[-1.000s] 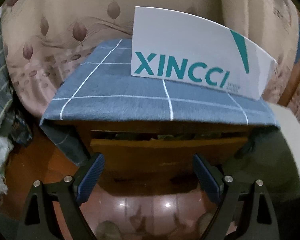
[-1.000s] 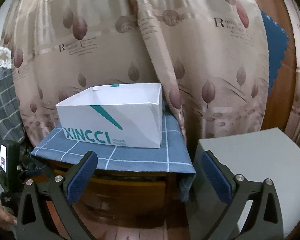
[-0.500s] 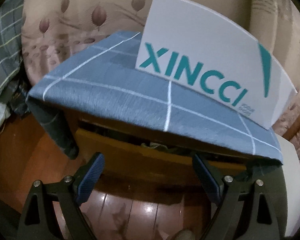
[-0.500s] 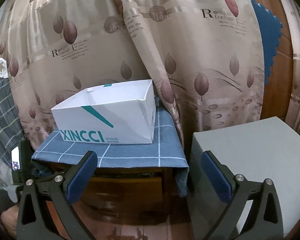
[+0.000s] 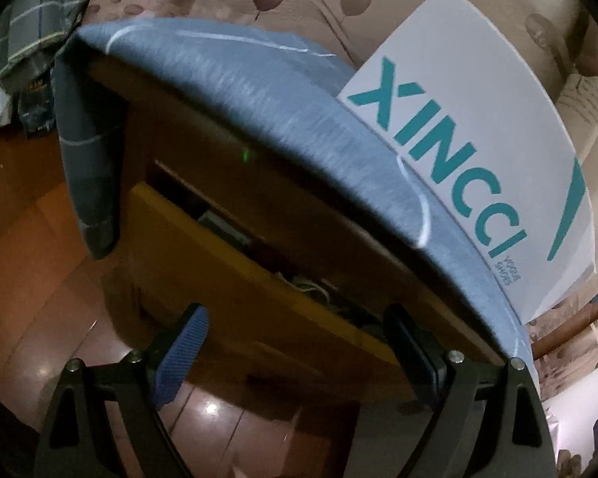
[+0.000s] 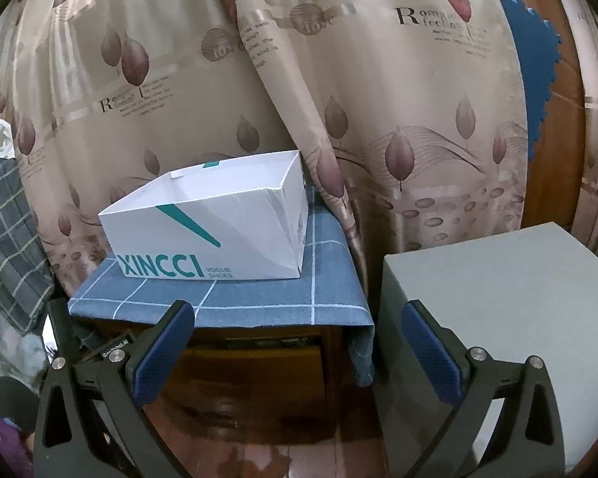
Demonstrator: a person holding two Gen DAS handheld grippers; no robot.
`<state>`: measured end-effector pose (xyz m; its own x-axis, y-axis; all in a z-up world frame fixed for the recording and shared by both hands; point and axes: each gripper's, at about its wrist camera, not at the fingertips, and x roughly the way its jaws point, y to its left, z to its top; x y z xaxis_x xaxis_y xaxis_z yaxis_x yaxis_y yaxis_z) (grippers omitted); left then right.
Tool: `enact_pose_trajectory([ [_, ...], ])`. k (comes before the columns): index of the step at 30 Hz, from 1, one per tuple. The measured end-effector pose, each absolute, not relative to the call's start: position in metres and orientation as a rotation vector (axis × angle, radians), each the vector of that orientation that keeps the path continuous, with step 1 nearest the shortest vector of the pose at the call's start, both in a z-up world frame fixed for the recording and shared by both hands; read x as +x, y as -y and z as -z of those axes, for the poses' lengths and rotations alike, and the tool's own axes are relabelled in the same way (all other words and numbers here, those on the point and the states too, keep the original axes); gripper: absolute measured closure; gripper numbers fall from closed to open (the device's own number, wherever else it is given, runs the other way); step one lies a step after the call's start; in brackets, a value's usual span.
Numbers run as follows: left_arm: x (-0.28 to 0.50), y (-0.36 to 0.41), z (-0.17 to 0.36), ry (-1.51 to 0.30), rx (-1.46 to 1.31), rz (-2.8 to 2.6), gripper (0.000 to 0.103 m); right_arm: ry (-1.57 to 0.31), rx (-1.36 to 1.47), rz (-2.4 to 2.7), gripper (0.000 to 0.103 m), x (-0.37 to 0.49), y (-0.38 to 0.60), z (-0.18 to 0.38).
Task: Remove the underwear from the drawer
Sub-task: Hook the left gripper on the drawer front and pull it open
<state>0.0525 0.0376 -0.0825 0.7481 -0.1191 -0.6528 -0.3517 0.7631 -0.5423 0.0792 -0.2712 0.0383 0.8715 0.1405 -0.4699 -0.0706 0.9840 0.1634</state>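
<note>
A wooden nightstand drawer (image 5: 235, 279) stands slightly open under a blue checked cloth (image 5: 283, 119). Dark, unclear contents (image 5: 311, 286) show in the gap; I cannot tell if they are underwear. My left gripper (image 5: 295, 338) is open and empty, tilted, close in front of the drawer front. My right gripper (image 6: 299, 350) is open and empty, farther back, facing the same drawer (image 6: 255, 374). Part of the left gripper tool (image 6: 99, 350) shows at the drawer's left.
A white XINCCI shoe box (image 6: 219, 231) sits open on the cloth (image 6: 259, 298). A grey block (image 6: 498, 298) stands right of the nightstand. A leaf-print curtain (image 6: 339, 79) hangs behind. A plaid fabric (image 6: 8, 219) is at left. The floor (image 5: 32, 259) is glossy wood.
My left gripper has moved closer to the drawer and rolled, so the nightstand now looks tilted. My right gripper has risen and drawn slightly nearer. Both stay open.
</note>
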Motion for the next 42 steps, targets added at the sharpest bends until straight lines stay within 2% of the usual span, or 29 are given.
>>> enact_pose_trajectory([
  [37, 0.068, -0.074, 0.187, -0.678, -1.117, -0.175, 0.009, -0.561, 0.112, -0.16, 0.0, 0.09, 0.257, -0.029],
  [42, 0.065, -0.077, 0.191, -0.666, -1.12, -0.206, 0.006, -0.568, 0.124, -0.173, 0.0, 0.091, 0.259, -0.028],
])
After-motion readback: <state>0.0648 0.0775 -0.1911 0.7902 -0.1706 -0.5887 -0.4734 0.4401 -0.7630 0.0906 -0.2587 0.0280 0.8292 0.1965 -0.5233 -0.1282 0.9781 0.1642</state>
